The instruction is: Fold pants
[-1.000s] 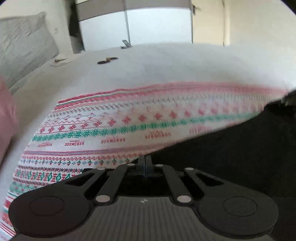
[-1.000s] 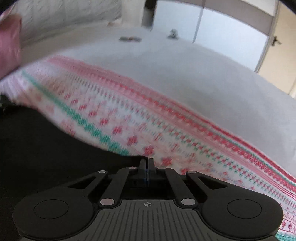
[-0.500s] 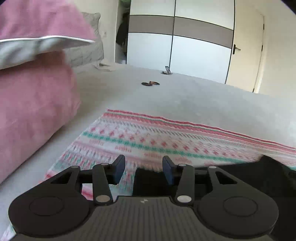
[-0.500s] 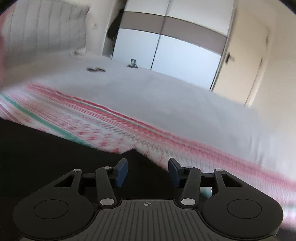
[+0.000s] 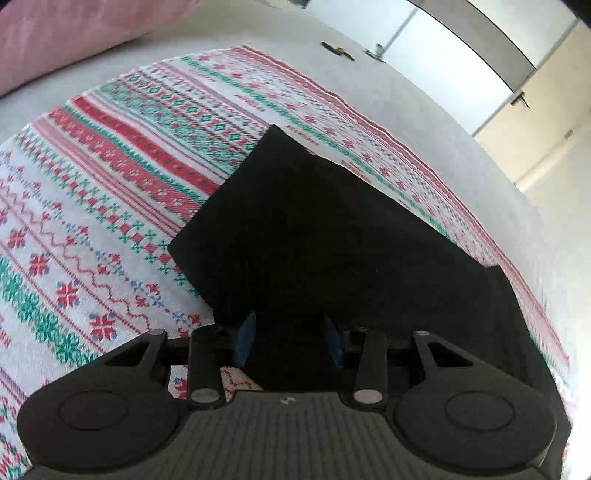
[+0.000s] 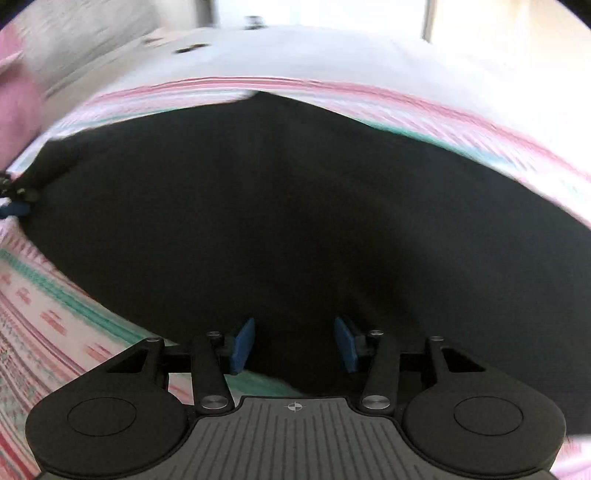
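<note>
The black pants lie flat and folded on a patterned red, green and white cloth on the bed. My left gripper is open and empty, its blue pads just above the near edge of the pants. In the right wrist view the pants fill the middle. My right gripper is open and empty above their near edge. The tip of the left gripper shows at the far left edge of the pants.
A pink pillow lies at the upper left on the grey bed sheet. A small dark item lies far back on the bed. A wardrobe and a door stand behind.
Both grippers went from shut on the pants to open and let go. Both have since risen and tipped down, so the laid-down pants now fill the views.
</note>
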Tool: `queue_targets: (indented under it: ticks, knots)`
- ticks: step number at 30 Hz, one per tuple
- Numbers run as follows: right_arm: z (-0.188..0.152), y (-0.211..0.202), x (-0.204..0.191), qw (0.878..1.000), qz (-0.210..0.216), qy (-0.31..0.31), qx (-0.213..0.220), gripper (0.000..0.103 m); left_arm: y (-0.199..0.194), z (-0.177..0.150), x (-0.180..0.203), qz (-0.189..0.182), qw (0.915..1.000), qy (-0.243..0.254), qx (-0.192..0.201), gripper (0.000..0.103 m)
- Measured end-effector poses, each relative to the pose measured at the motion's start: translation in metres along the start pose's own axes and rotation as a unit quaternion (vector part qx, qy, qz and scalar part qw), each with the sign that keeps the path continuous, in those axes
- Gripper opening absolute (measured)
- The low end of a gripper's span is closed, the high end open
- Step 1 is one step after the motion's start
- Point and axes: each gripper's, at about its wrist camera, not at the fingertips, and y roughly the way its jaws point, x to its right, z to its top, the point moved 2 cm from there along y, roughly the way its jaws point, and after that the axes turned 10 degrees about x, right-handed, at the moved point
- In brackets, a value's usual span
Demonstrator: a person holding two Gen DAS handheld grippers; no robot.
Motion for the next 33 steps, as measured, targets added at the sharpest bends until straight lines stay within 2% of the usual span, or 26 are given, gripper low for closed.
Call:
queue_targets:
  ticks: [2, 3, 5, 7, 8, 10, 12, 13, 14, 15, 16, 18, 20, 21, 22, 24, 25, 26, 28, 29, 31, 33]
  knots:
    - [-0.004, -0.010, 0.046, 0.996, 0.007, 0.089, -0.003, 0.040, -0.006, -0.002, 0.003, 0.026, 0.9996, -0.004, 0.004, 0.030]
    - [-0.002, -0.018, 0.066, 0.991, 0.008, 0.134, 0.001, 0.046, -0.009, -0.003, 0.009, 0.046, 0.9989, -0.005, 0.007, 0.030]
    - [0.006, -0.037, 0.090, 0.985, -0.005, 0.171, 0.037, 0.048, -0.022, -0.012, 0.029, 0.070, 0.9971, 0.008, 0.029, 0.030]
    - [0.012, -0.050, 0.104, 0.982, -0.017, 0.177, 0.065, 0.051, -0.034, -0.024, 0.059, 0.043, 0.9949, 0.062, 0.067, 0.030]
    - [0.013, -0.051, 0.110, 0.980, -0.022, 0.184, 0.071, 0.051, -0.036, -0.031, 0.073, 0.034, 0.9930, 0.087, 0.072, 0.030]
    - [0.008, -0.040, 0.117, 0.980, -0.031, 0.187, 0.054, 0.050, -0.037, -0.052, 0.105, -0.012, 0.9873, 0.140, 0.075, 0.033]
    - [0.002, -0.022, 0.120, 0.986, -0.046, 0.161, 0.023, 0.050, -0.031, -0.074, 0.122, -0.056, 0.9803, 0.180, 0.059, 0.036]
    - [0.000, -0.017, 0.122, 0.988, -0.049, 0.148, 0.016, 0.046, -0.021, -0.086, 0.123, -0.058, 0.9788, 0.193, 0.036, 0.036]
    - [-0.001, -0.017, 0.127, 0.990, -0.044, 0.137, 0.015, 0.046, -0.008, -0.093, 0.117, -0.044, 0.9807, 0.190, 0.007, 0.034]
    - [-0.001, -0.022, 0.136, 0.989, -0.051, 0.139, 0.015, 0.046, -0.004, -0.095, 0.111, -0.050, 0.9812, 0.186, 0.015, 0.034]
    - [-0.001, -0.028, 0.151, 0.985, -0.083, 0.150, 0.019, 0.046, -0.004, -0.092, 0.109, -0.056, 0.9802, 0.188, 0.025, 0.033]
    - [-0.005, -0.038, 0.176, 0.975, -0.142, 0.167, 0.023, 0.045, -0.009, -0.085, 0.109, -0.048, 0.9803, 0.190, 0.020, 0.031]
    - [-0.015, -0.048, 0.209, 0.963, -0.162, 0.214, 0.035, 0.041, -0.010, -0.083, 0.103, -0.040, 0.9819, 0.184, 0.020, 0.031]
    - [-0.018, -0.054, 0.222, 0.954, -0.185, 0.234, 0.040, 0.040, -0.012, -0.082, 0.101, -0.043, 0.9828, 0.179, 0.017, 0.031]
    - [-0.023, -0.066, 0.237, 0.943, -0.231, 0.238, 0.040, 0.040, -0.013, -0.080, 0.100, -0.042, 0.9839, 0.173, 0.014, 0.031]
    - [-0.025, -0.077, 0.251, 0.915, -0.346, 0.206, 0.026, 0.043, -0.013, -0.079, 0.100, -0.036, 0.9840, 0.174, 0.011, 0.031]
    - [-0.030, -0.084, 0.259, 0.904, -0.379, 0.198, 0.021, 0.043, -0.014, -0.079, 0.101, -0.035, 0.9834, 0.178, 0.009, 0.031]
    - [-0.034, -0.090, 0.265, 0.901, -0.380, 0.209, 0.028, 0.043, -0.008, -0.075, 0.100, -0.034, 0.9834, 0.178, 0.008, 0.031]
    - [-0.035, -0.104, 0.275, 0.902, -0.335, 0.265, 0.072, 0.045, -0.003, -0.068, 0.099, -0.031, 0.9867, 0.160, 0.002, 0.031]
    - [-0.034, -0.106, 0.270, 0.898, -0.322, 0.285, 0.089, 0.046, -0.008, -0.063, 0.095, -0.030, 0.9892, 0.143, 0.001, 0.031]
    - [-0.031, -0.118, 0.271, 0.889, -0.310, 0.316, 0.113, 0.048, -0.015, -0.051, 0.083, -0.032, 0.9940, 0.104, 0.003, 0.031]
    - [-0.029, -0.120, 0.276, 0.884, -0.303, 0.335, 0.121, 0.055, -0.023, -0.040, 0.071, -0.030, 0.9964, 0.078, 0.016, 0.031]
